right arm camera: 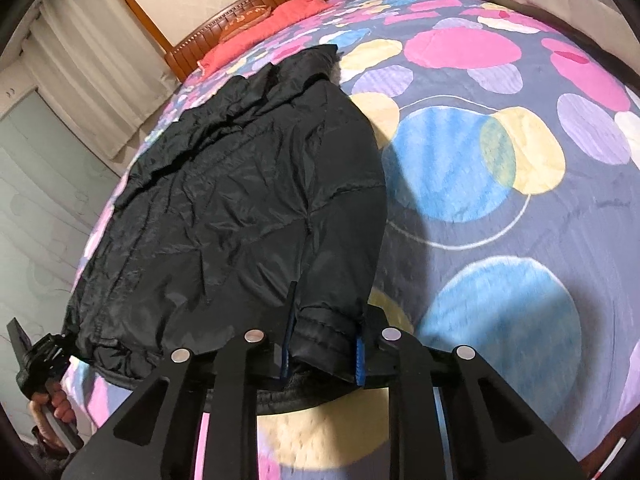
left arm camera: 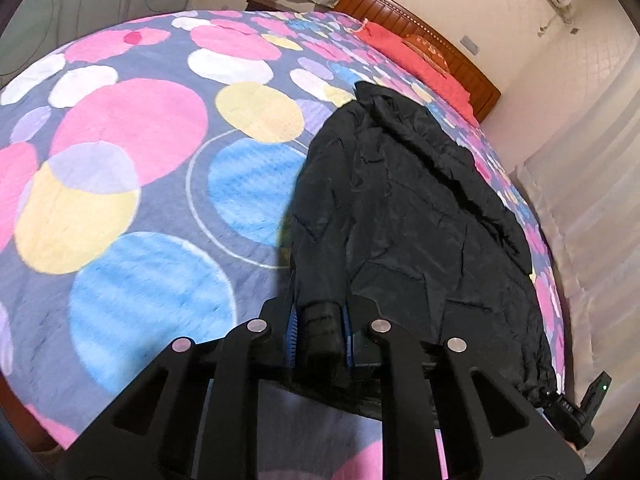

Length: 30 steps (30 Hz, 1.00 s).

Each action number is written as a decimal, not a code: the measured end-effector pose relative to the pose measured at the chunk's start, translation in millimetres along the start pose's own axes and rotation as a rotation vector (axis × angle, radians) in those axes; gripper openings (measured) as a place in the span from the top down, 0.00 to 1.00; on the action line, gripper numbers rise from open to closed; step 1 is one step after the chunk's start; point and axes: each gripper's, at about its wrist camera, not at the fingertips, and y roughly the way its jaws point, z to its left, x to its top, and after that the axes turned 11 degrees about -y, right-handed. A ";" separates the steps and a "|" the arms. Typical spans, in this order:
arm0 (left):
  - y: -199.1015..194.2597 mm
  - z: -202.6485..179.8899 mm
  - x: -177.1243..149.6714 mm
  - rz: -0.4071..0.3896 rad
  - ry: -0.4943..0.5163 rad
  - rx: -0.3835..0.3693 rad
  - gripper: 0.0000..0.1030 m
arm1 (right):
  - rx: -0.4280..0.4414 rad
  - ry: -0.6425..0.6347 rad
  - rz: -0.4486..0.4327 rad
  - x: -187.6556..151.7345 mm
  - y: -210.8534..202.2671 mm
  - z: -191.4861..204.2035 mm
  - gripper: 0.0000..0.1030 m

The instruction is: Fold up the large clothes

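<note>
A black padded jacket [left arm camera: 400, 208] [right arm camera: 224, 208] lies flat on the bed, collar at the far end and hem toward me. In the left wrist view my left gripper [left arm camera: 320, 320] is shut on a thick black fold at the jacket's near left edge. In the right wrist view my right gripper [right arm camera: 325, 336] is shut on the sleeve cuff [right arm camera: 324, 332] at the jacket's near right edge, and its blue pads show on both sides. Each view shows the other gripper at the opposite near corner: the right one [left arm camera: 576, 412] and the left one [right arm camera: 40, 360], held by a hand [right arm camera: 56, 400].
The bed carries a grey blanket [left arm camera: 140, 200] [right arm camera: 500, 240] with big pink, blue and yellow circles. A red pillow [left arm camera: 420, 64] and a wooden headboard [left arm camera: 432, 28] are at the far end. Curtains [right arm camera: 92, 80] hang beside the bed.
</note>
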 end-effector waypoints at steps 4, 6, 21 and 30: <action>-19.7 5.1 -3.3 -0.022 -0.006 -0.003 0.84 | 0.034 0.006 -0.010 -3.0 -9.1 0.5 0.80; -24.3 5.9 -3.2 -0.023 -0.007 0.000 0.84 | 0.050 0.017 -0.013 -2.6 -10.6 0.1 0.80; -25.4 -17.6 10.6 -0.034 0.048 -0.062 0.90 | 0.136 0.029 -0.091 23.3 -19.5 5.2 0.83; -10.0 10.1 7.4 0.030 -0.048 -0.035 0.65 | 0.122 0.044 -0.074 15.3 -17.1 -1.0 0.83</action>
